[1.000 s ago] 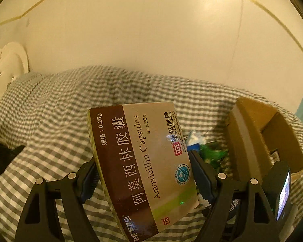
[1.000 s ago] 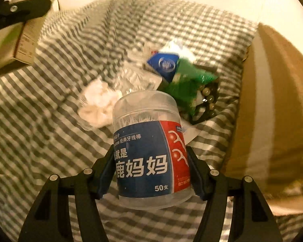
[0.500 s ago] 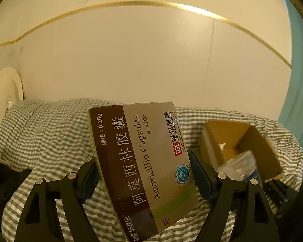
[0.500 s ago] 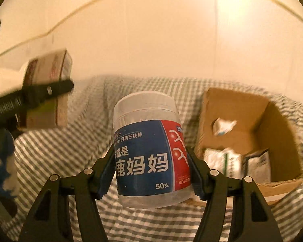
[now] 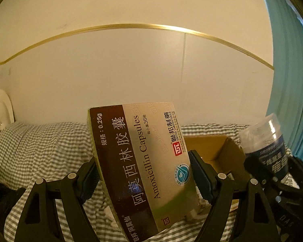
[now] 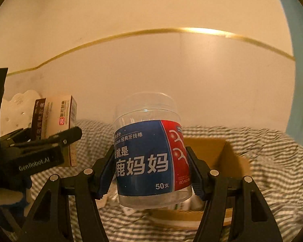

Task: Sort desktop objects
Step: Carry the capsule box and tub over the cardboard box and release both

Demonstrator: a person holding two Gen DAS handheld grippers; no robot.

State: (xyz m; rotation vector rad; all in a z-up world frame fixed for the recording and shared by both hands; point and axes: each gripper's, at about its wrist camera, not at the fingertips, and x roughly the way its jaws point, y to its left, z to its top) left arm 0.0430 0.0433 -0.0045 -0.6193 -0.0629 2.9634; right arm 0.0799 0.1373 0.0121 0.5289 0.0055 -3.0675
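Note:
My left gripper [image 5: 144, 176] is shut on a brown and cream Amoxicillin capsule box [image 5: 139, 165], held tilted in the air. My right gripper [image 6: 150, 173] is shut on a clear floss-pick jar [image 6: 149, 153] with a blue and red label. An open cardboard box [image 5: 216, 151] lies on the checked cloth behind both; it also shows in the right wrist view [image 6: 218, 151]. The jar [image 5: 266, 141] appears at the right of the left wrist view. The capsule box [image 6: 56, 125] and left gripper [image 6: 50, 141] appear at the left of the right wrist view.
A grey and white checked cloth [image 5: 40, 147] covers the surface. A cream wall with a gold strip [image 5: 131, 26] stands behind. A teal curtain [image 5: 288, 80] hangs at the right. A white padded headboard [image 5: 0, 109] is at the far left. Packets lie inside the cardboard box.
Both grippers have lifted and tilted up, so the wall fills more of each view. The cardboard box sits lower and closer behind the held items. The loose pile on the cloth is out of view.

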